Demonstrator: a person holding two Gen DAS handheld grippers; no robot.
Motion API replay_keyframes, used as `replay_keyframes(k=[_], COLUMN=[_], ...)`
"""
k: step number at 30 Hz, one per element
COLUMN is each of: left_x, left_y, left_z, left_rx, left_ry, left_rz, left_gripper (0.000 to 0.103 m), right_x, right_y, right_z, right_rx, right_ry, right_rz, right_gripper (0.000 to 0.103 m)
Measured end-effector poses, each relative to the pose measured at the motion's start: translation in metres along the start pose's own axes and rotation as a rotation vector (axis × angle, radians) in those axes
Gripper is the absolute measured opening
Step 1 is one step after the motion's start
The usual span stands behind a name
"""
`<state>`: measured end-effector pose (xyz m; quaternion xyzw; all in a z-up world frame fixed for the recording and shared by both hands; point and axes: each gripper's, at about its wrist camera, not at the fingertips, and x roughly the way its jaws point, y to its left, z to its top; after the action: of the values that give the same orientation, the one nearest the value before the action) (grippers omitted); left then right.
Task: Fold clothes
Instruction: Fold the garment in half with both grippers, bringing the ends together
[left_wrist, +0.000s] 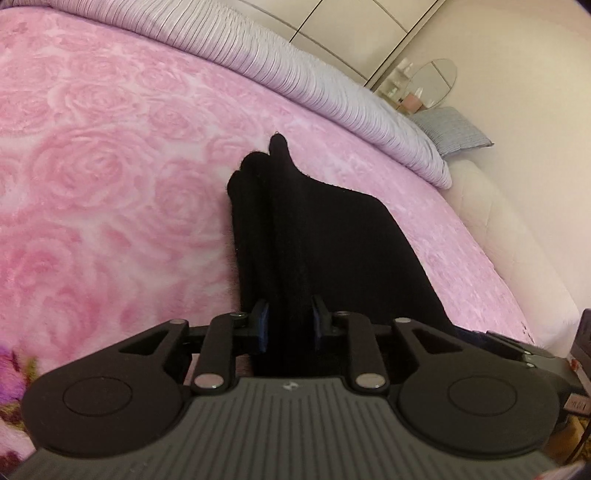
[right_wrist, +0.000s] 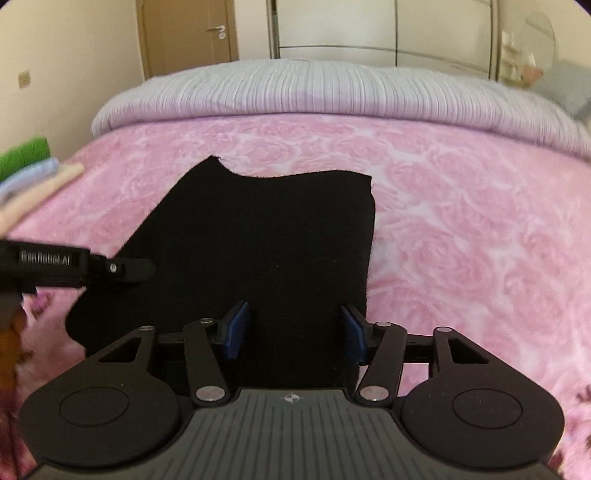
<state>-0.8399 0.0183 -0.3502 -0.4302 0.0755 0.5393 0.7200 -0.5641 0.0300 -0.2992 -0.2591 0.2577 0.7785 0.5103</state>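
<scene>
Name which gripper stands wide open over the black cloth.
The right gripper: its pads stand far apart, while the left gripper is nearly closed around bunched black cloth.

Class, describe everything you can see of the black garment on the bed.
The black garment is dark, matte, fuzzy-edged cloth, lying on the pink rose-patterned blanket. Its far edge dips in a curved notch. In the left wrist view it bunches into upright folds between the left gripper's narrowly set pads. The right gripper stands open over its near edge.

Soft even light, fisheye-bent edges — left margin perhaps motion-blurred
</scene>
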Motion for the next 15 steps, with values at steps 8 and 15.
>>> replay_keyframes(k=[8, 15], left_x=[-0.055, -0.043], left_y=[-0.019, -0.04], left_z=[-0.008, -0.028], left_rx=[-0.012, 0.135], left_ry=[-0.122, -0.064], left_rz=[-0.007, 0.062], left_gripper=[0.016, 0.006], right_x=[-0.041, -0.047], right_y=[-0.061, -0.048], right_z=[-0.007, -0.013], right_rx=[0.449, 0.358], right_ry=[-0.042, -0.051], right_rz=[0.146, 0.111], right_gripper=[0.046, 0.018])
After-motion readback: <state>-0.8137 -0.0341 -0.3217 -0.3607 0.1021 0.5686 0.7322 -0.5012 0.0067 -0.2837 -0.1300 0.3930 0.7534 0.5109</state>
